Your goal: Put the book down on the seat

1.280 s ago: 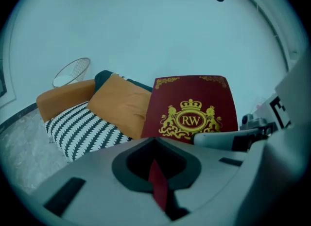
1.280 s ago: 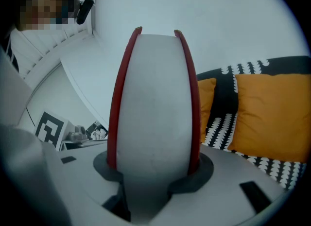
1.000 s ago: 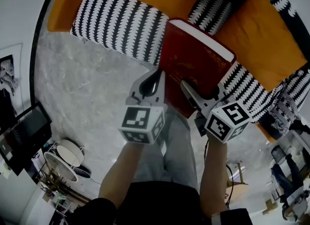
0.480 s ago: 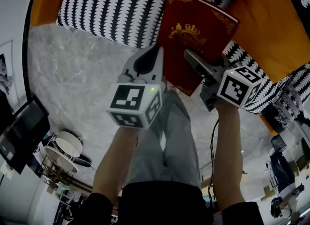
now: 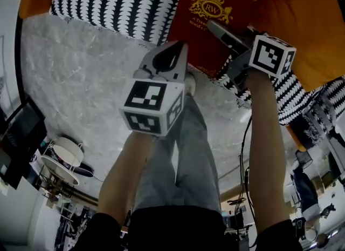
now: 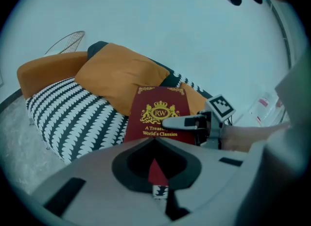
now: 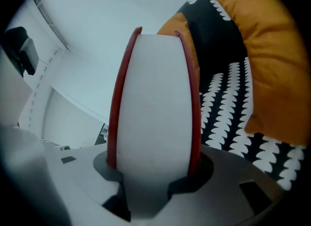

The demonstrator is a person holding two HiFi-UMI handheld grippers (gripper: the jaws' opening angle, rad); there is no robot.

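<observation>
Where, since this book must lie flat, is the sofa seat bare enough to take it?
In the left gripper view, the free patch is the black-and-white seat, bordered by the orange armrest on its left and the orange cushion behind. Towards the right it is crowded: the cushion overlaps the seat, and the red book is held there.

We find the patterned seat (image 6: 73, 118) bare left of the book (image 6: 160, 113); the orange cushion (image 6: 116, 74) blocks the rear, the armrest (image 6: 48, 69) closes the left end.
</observation>
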